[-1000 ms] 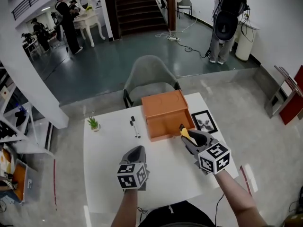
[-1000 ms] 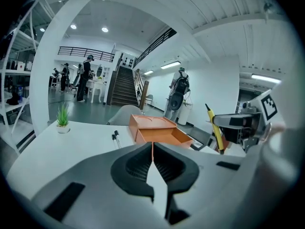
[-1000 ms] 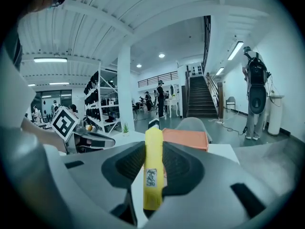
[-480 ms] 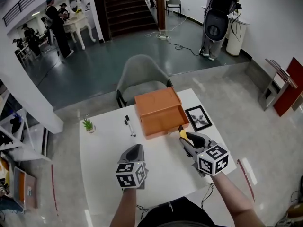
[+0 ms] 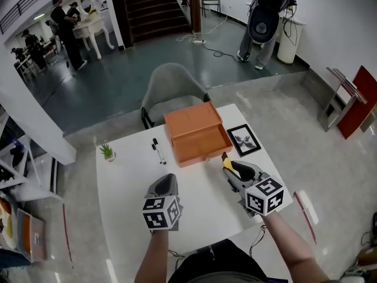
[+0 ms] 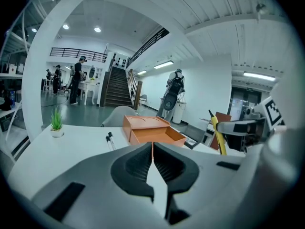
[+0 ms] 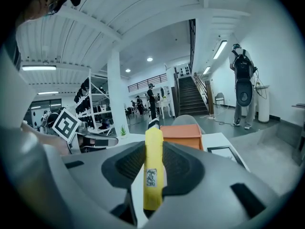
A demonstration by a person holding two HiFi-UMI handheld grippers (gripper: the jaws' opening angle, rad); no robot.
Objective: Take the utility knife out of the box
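Gripping the utility knife lengthwise, my right gripper is holding it short of the box; left gripper closed, empty.

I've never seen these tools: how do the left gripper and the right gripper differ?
The left gripper has its jaws shut on nothing; the right gripper clamps a yellow utility knife. The right gripper is nearer the orange box than the left gripper. Both are grey and point toward the box.

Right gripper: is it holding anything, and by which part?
The right gripper clamps the yellow utility knife by its handle body; the dark tip end sticks out past the jaws.
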